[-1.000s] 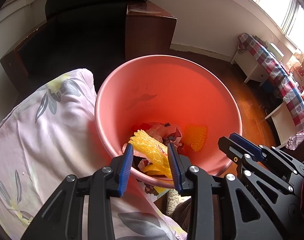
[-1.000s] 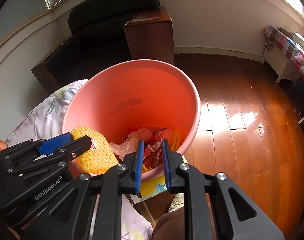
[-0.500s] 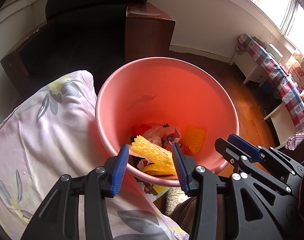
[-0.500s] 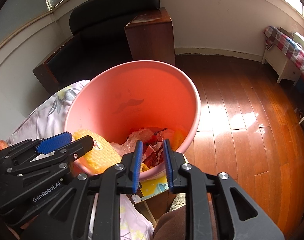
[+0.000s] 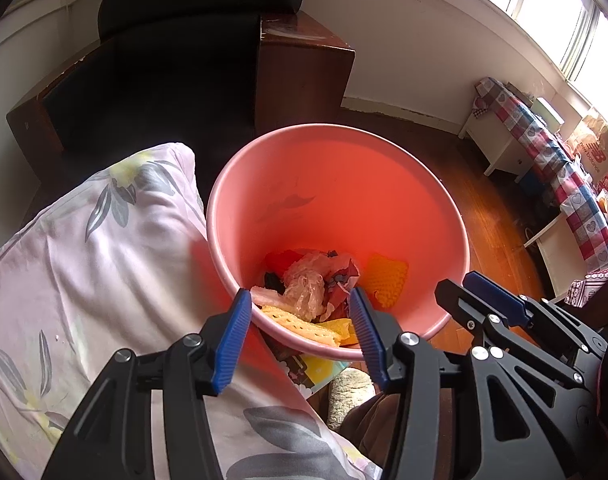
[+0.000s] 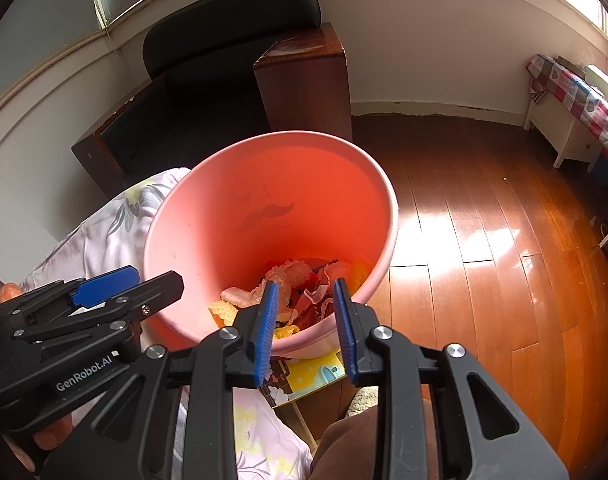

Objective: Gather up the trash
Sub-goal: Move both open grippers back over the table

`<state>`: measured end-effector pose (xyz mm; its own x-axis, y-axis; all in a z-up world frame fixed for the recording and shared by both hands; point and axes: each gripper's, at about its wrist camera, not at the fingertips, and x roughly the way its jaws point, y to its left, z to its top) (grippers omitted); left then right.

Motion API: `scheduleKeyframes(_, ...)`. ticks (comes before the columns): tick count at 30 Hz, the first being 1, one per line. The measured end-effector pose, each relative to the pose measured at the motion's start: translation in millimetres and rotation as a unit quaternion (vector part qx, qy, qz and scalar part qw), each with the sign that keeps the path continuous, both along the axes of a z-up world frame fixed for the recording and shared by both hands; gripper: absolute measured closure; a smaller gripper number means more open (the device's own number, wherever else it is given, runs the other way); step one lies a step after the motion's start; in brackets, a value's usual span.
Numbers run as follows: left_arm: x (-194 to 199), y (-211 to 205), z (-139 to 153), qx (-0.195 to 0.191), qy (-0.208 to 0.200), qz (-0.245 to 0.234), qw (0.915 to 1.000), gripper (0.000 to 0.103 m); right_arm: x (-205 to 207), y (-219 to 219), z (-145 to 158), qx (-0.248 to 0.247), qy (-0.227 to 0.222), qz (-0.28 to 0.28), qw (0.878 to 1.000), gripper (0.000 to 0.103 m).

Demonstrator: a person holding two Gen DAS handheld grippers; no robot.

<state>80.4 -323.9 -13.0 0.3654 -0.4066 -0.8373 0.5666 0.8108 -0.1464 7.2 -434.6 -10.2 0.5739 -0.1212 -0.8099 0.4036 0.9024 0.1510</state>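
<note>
A pink bin (image 5: 224,200) stands in front of both grippers, seen also in the right wrist view (image 6: 160,224). Inside lie a yellow foam net (image 5: 300,322), crumpled clear plastic (image 5: 304,284), an orange foam net (image 5: 386,276) and red scraps. My left gripper (image 5: 298,336) hovers over the near rim, its jaws opening wide; nothing is pressed between the blue pads, and the yellow net lies loose in the bin below them. My right gripper (image 6: 305,316) is open just above the rim, with nothing between its fingers. Each gripper shows in the other's view: right gripper (image 5: 456,286), left gripper (image 6: 158,278).
A floral pillow (image 5: 84,260) lies left of the bin. Behind it is a dark armchair with a wooden side (image 5: 304,72). Polished wood floor (image 6: 484,260) spreads to the right, towards a white bench with a checked cloth (image 5: 544,148). A picture book (image 6: 312,372) lies under the bin.
The left jaws have spread wide and the yellow foam net has dropped from between them into the bin. The right jaws have parted a little.
</note>
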Motion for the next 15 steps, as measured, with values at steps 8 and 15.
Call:
scheduleKeyframes(8,-3,16,11,-0.02,-0.003,0.003,0.9998,0.048,-7,7,6,0.004,-0.008,0.004,1.0,0.074)
scheduleKeyframes(15,-16,38,16,-0.017,-0.019,0.031,0.9992,0.049,-11,26,8,0.014,-0.013,0.025,1.0,0.074)
